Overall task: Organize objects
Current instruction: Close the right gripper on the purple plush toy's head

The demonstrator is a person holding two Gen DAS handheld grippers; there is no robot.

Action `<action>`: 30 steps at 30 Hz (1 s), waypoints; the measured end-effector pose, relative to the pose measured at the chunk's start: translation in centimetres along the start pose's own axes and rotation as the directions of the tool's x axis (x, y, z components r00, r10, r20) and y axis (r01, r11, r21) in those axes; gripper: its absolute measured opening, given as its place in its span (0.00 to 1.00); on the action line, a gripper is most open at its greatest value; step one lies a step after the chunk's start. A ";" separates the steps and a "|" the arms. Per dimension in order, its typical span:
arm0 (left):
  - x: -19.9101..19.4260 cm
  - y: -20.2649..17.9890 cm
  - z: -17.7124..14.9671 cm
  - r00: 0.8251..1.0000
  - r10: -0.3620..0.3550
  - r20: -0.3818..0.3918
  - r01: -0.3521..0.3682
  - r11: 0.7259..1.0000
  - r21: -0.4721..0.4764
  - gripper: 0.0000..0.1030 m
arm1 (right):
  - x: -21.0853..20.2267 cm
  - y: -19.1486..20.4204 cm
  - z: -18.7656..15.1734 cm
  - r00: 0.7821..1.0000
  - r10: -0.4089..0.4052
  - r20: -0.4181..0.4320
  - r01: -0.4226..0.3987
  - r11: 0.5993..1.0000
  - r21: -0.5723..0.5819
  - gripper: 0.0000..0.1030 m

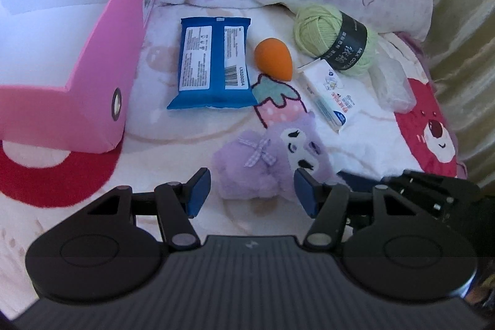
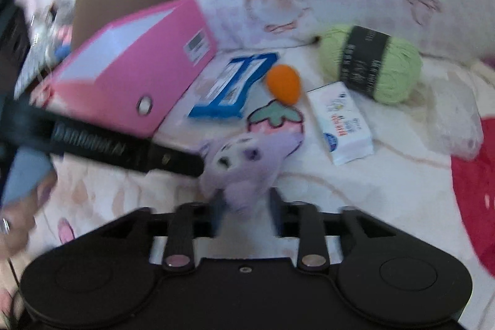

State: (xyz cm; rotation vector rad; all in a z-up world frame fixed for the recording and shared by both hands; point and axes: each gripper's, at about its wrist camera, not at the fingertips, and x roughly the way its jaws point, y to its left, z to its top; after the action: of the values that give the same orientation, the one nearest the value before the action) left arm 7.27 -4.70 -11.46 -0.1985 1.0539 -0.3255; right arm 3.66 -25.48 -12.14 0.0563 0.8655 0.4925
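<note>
The right hand-held gripper (image 2: 246,214) pinches the purple plush toy (image 2: 244,166) low on the bed (image 2: 386,184); the left hand-held gripper (image 1: 252,194) is spread just beside it, touching nothing. Beyond lie a blue packet (image 1: 213,64), orange sponge (image 1: 273,59), green yarn (image 1: 337,39) and, leftward, a pink box (image 1: 102,76).

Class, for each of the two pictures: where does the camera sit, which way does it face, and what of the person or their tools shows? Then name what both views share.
Left wrist: on the left gripper, facing down over bedding at the purple plush; its fingers straddle the plush without touching it.
Right wrist: on the right gripper, beside the plush; the other gripper's arm and a hand show.
Shared: plush, pink box, orange sponge, green yarn.
</note>
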 end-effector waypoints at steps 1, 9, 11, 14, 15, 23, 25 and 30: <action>0.0 0.1 0.1 1.000 -0.005 -0.003 0.005 1.000 -0.013 0.57 | 0.1 -0.3 0.1 1.000 -0.006 0.006 0.005 1.000 0.031 0.56; 1.0 -0.1 0.2 1.000 -0.010 0.023 0.011 0.999 -0.050 0.53 | 0.9 -0.3 0.2 1.000 0.029 0.010 -0.030 0.997 0.071 0.58; 1.4 -0.1 0.0 1.000 -0.002 0.004 0.002 0.999 -0.050 0.51 | 1.0 0.3 0.1 1.000 0.020 0.008 -0.020 0.999 0.040 0.58; 2.1 0.3 -0.2 0.999 -0.025 -0.030 0.023 0.997 -0.075 0.51 | 1.5 1.5 0.0 1.000 0.011 0.007 -0.011 1.000 -0.023 0.57; 2.2 0.5 -0.3 0.999 -0.026 -0.029 0.023 0.997 -0.080 0.51 | 1.7 1.6 -0.1 1.000 0.005 0.007 -0.005 1.000 -0.026 0.57; 2.0 -0.6 -0.7 1.000 -0.001 0.000 0.001 1.000 -0.004 0.40 | 3.3 0.7 -0.4 0.999 -0.023 -0.030 0.025 0.997 0.077 0.57; 1.8 -1.1 -0.8 1.000 0.017 0.013 -0.018 0.999 0.028 0.37 | 3.3 1.1 -0.4 0.999 -0.024 -0.029 0.026 0.998 0.060 0.53; 1.8 -0.7 -0.9 1.000 -0.005 0.006 0.005 1.000 0.000 0.36 | 3.4 1.4 -0.6 0.999 -0.028 -0.029 0.030 0.999 0.045 0.51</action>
State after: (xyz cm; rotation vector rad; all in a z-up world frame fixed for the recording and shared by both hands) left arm 7.15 -5.94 -13.13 -0.2023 1.0476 -0.3291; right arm 4.50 -22.82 -14.62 0.0781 0.9040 0.4476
